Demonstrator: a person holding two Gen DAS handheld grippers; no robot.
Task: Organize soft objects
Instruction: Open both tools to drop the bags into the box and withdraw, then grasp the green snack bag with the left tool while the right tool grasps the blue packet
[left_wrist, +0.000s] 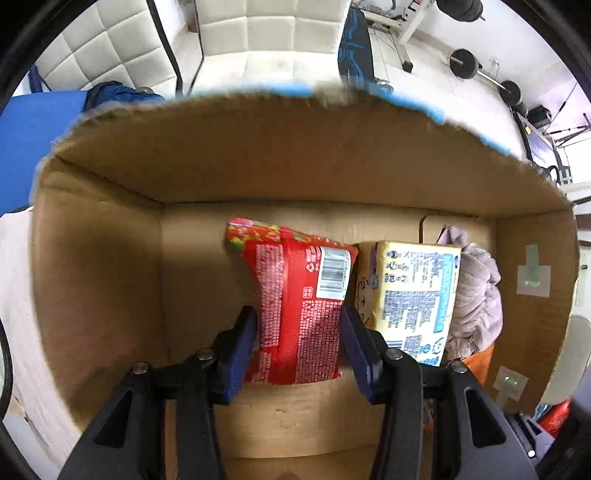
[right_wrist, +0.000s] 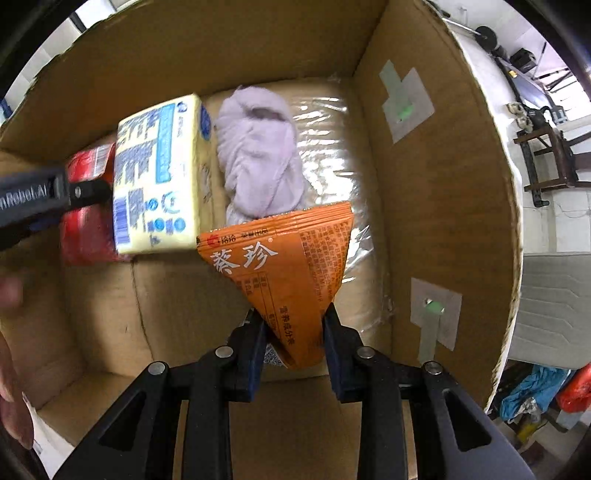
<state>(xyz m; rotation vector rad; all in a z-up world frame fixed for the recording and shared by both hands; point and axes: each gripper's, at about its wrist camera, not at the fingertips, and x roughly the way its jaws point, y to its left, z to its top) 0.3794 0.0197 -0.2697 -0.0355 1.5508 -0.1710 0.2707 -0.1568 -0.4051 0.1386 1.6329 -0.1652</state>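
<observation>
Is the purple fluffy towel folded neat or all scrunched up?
Scrunched up. The purple towel lies in a twisted, lumpy heap in the cardboard box, beside the yellow pack.

The orange packet (right_wrist: 284, 266) bears large white Chinese characters reading 蔡珍, with a small red-and-white logo above them and fine print too small to read. The left gripper's body (right_wrist: 33, 201) carries white lettering, partly cut off, reading "nRobot.AI". The red packet (left_wrist: 299, 299) has a white barcode label; the yellow pack (left_wrist: 410, 295) shows blue print and a barcode, both illegible.
</observation>
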